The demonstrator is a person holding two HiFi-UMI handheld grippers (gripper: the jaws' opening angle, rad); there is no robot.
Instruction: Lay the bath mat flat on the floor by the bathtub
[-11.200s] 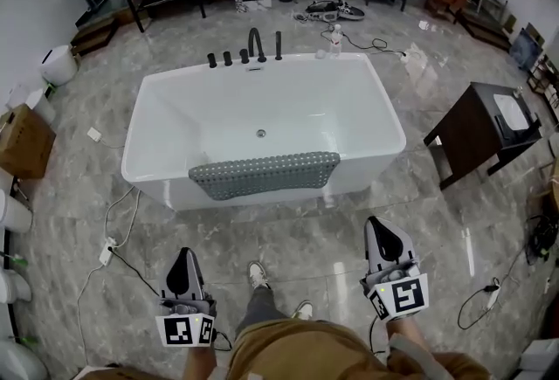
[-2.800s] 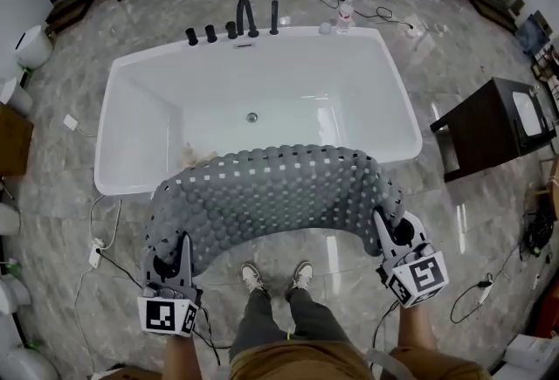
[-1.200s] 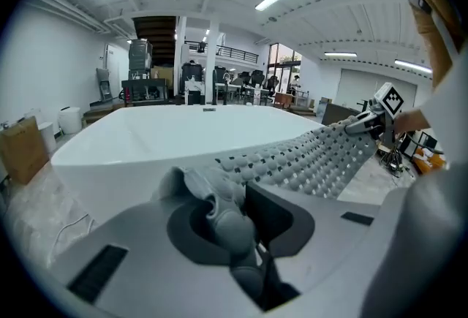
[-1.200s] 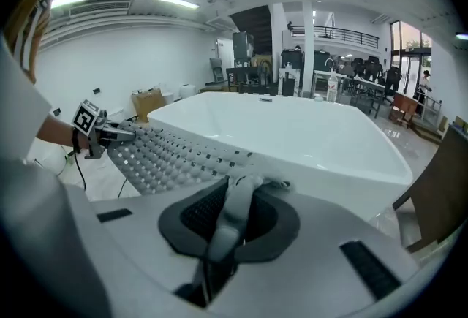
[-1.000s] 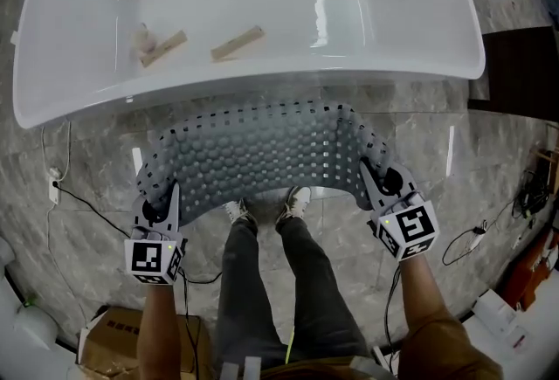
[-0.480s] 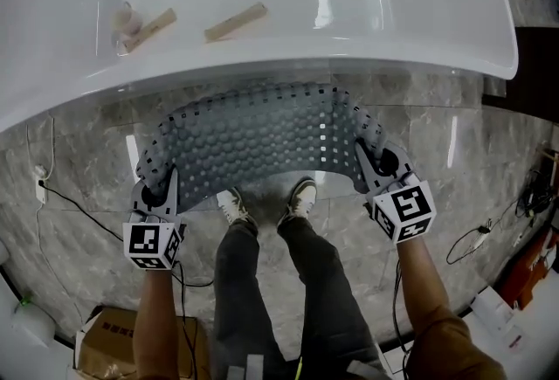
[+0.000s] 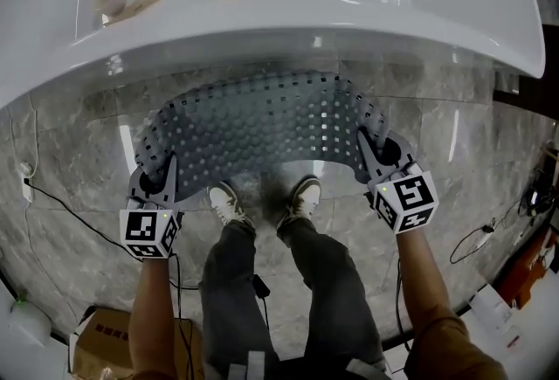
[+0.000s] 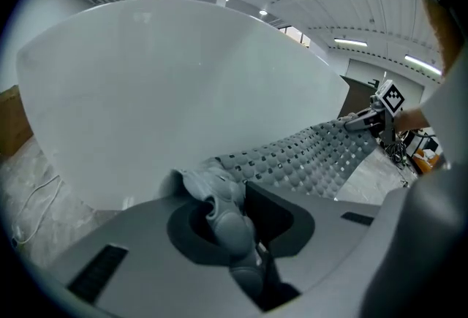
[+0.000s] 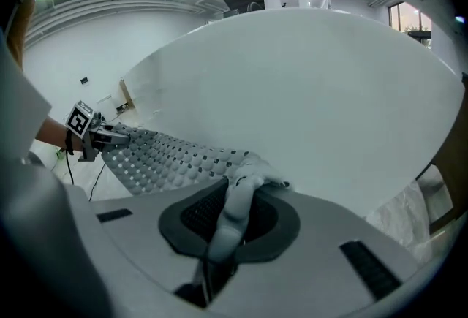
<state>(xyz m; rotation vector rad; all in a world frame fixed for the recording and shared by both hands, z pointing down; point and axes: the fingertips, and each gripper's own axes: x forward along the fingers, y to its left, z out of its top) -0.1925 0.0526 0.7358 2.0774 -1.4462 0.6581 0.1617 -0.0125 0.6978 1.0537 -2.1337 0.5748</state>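
So the bath mat (image 7: 262, 129) is hanging stretched between the left tool (image 7: 164, 177) and the right tool (image 7: 369, 155), low down in front of the bathtub (image 7: 306, 11) and over the grey marble floor (image 7: 79, 169). The left tool is pinching one near corner, its jaws narrowed right down with a bunched fold of the grey rubber squeezed between them. The right tool is doing exactly the same on the other near corner. The mat is bowing away from the person toward the tub's white side, and its holed border is curling up at both ends where the tools are gripping. The person is standing with both shoes (image 7: 225, 202) just at the mat's near edge, almost under it. I'm not managing to tell whether the far edge is touching the floor or just hovering beside the tub wall. My read is that this is the lowering step: the mat is being lined up by the tub but isn't lying flat yet. The next move is probably calling for both tools going down together and drawing back a bit toward the person. That way the far edge is landing first and the rest is rolling out without a fold. The jaws should only be opening once the corners are resting on the floor. The feet are looking like they're in the way, so a step back is likely needed. Those curled corners may also be wanting a press down afterwards.
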